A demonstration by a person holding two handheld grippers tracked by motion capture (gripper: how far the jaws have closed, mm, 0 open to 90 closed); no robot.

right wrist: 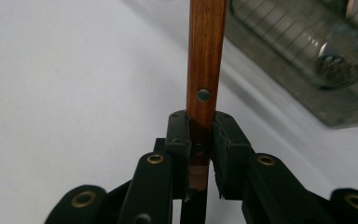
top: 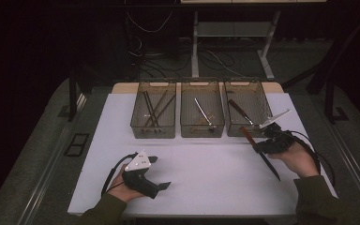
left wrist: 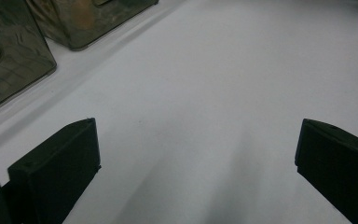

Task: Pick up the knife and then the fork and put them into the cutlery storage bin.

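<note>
The right gripper (top: 261, 142) is clamped on a knife (top: 261, 154) at its brown wooden handle (right wrist: 206, 60). The dark blade points toward 5 o'clock above the white surface (top: 206, 173). The knife sits at the 3 o'clock side of the surface, just in front of the right bin (top: 248, 107). The left gripper (top: 161, 172) rests at 7 o'clock with its jaws spread wide and nothing between them. A middle bin (top: 201, 112) and a left bin (top: 153, 112) stand at 12 o'clock, each holding utensils.

Dim room, dark walls. White bench (top: 201, 173) on grey floor (top: 37, 154). Behind, pale desk frame (top: 262, 51) and loose cables (top: 145, 51).
</note>
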